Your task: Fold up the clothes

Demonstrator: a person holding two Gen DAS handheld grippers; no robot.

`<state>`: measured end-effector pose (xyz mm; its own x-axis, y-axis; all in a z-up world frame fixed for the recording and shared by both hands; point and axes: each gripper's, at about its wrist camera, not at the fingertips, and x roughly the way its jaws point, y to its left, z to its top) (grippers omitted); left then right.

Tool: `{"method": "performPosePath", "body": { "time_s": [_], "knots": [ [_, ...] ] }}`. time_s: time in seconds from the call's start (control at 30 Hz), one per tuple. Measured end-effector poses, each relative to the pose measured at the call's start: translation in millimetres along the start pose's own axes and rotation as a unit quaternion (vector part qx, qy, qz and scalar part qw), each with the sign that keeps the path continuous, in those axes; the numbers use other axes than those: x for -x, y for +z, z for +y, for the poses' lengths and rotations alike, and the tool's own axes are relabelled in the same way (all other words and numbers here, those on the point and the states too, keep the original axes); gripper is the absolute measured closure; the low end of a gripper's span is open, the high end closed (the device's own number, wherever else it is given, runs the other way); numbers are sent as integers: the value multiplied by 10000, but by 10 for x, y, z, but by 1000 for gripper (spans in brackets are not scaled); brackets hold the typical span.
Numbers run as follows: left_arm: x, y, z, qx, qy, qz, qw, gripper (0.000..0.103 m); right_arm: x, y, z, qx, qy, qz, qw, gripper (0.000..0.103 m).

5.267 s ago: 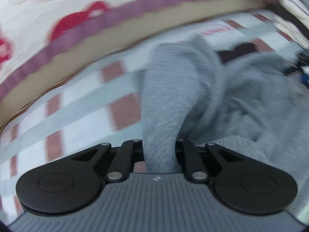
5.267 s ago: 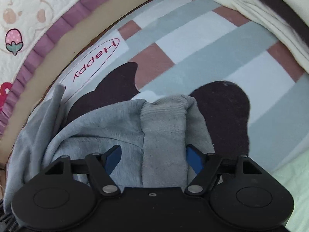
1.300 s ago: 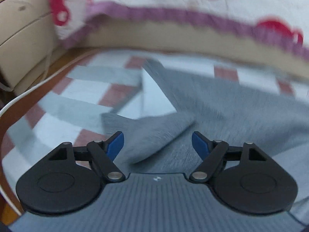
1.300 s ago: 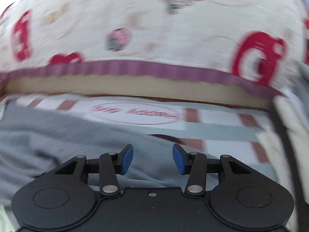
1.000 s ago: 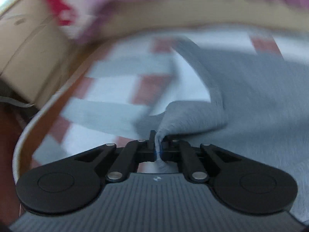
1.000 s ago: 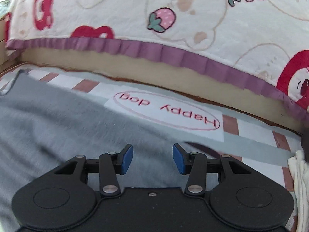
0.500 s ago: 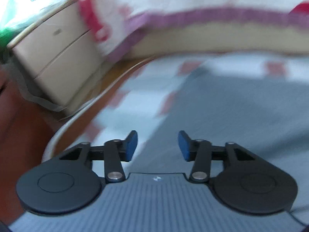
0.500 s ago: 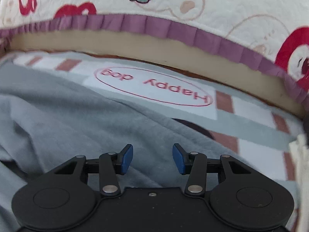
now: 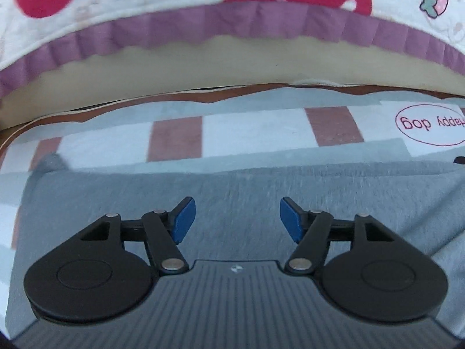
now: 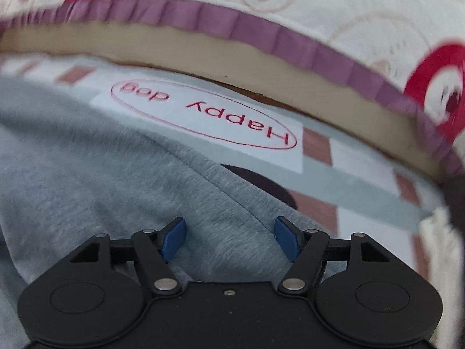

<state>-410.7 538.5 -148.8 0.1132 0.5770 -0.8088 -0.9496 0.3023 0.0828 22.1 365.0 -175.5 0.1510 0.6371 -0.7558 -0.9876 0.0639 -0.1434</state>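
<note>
While both jaws gape, grey garment (image 9: 238, 192) lies under each tool (image 9: 237, 218).

Checked mat (image 9: 250, 133) w/ grey garment (image 9: 238, 192) spread flat.

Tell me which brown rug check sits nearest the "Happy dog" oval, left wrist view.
The brown check immediately left of the "Happy dog" oval; the other full brown check lies farther left, past a white block.

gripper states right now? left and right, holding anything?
Left gripper: open, empty, above the grey garment.
Right gripper: open, empty, over the same garment.
</note>
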Motion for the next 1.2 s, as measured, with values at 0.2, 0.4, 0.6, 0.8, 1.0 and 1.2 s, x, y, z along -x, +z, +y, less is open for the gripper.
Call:
{"method": "performPosePath", "body": {
  "time_s": [0.2, 0.4, 0.6, 0.8, 1.0, 1.2],
  "knots": [
    [-313, 119, -239, -1243, -12, -120, 9922, 37, 67, 112, -181, -886, 512, -203, 9945, 90],
    [-536, 141, -358, -2440, 119, -21, 9697, 37, 410, 275, -251, -948, 163, -926, 9910, 92],
    [-606, 178, -430, -2541, -67, -30, 9671, 21, 196, 189, -230, -855, 59, -830, 9929, 92],
    [-728, 223, -314, -1832, -216, 27, 9828, 0, 159, 257, -193, -823, -292, -1312, 9875, 92],
    [-765, 227, -226, -1375, -342, 183, 9897, 0, 284, 505, -3, -327, -995, -2103, 9720, 93],
    [-666, 134, -368, -1971, -221, -144, 9800, 10, -7, 318, -103, -454, -828, -1509, 9840, 93]
  ]
}}
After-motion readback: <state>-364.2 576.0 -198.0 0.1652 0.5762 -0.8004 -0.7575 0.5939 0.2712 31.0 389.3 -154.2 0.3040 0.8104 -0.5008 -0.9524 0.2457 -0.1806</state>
